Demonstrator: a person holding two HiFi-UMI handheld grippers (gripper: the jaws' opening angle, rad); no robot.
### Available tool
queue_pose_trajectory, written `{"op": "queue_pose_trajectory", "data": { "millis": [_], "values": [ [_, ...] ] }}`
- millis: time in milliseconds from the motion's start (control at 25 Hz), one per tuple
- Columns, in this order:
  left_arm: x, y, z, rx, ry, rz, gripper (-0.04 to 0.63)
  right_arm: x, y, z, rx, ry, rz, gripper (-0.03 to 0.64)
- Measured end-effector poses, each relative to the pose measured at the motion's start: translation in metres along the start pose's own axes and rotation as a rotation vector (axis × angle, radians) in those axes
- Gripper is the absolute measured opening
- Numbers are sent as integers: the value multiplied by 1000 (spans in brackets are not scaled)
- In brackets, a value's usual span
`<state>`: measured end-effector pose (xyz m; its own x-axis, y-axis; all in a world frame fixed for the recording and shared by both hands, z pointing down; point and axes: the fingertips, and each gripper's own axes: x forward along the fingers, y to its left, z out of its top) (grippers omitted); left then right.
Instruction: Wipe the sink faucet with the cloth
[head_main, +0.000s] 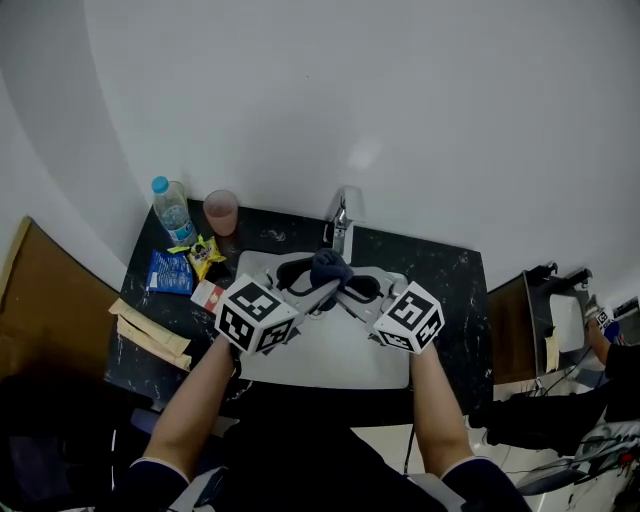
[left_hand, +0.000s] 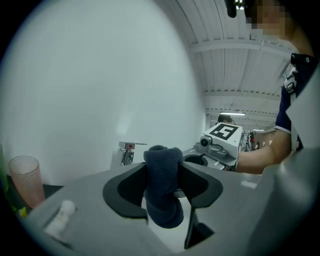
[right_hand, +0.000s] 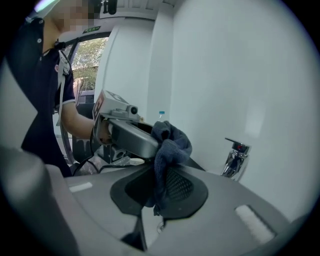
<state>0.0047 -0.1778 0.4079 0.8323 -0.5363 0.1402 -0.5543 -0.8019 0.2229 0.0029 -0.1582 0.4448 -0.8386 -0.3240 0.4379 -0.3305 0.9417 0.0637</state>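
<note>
Our right gripper pinches the dark blue terry cloth; our left gripper gapes wide around it. Only the head view shows the blue crinkled packet, far left.

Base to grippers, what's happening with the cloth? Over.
Left gripper open around cloth. Right gripper shut on it. Faucet ahead, nothing in the way.

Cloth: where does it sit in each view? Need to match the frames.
Head view: cloth, a dark blue bunch at centre, just below the faucet.
Left gripper view: cloth at lower centre, standing between the jaws; faucet up and left of it.
Right gripper view: cloth at centre, hanging down between the jaws; faucet to its right.
Shared landmark: the chrome faucet against the white wall.
</note>
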Motion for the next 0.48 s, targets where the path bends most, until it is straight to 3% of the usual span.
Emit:
{"op": "queue_pose_trajectory", "data": {
  "millis": [160, 320, 480],
  "values": [
    [3, 2, -1, 24, 17, 22, 190, 4, 1, 0, -64, 30, -15, 48],
    [5, 7, 1, 40, 12, 52, 101, 7, -7, 0, -60, 42, -64, 52],
    [2, 31, 11, -1, -16, 108, 77, 4, -19, 1, 2, 23, -124, 127]
  ]
}}
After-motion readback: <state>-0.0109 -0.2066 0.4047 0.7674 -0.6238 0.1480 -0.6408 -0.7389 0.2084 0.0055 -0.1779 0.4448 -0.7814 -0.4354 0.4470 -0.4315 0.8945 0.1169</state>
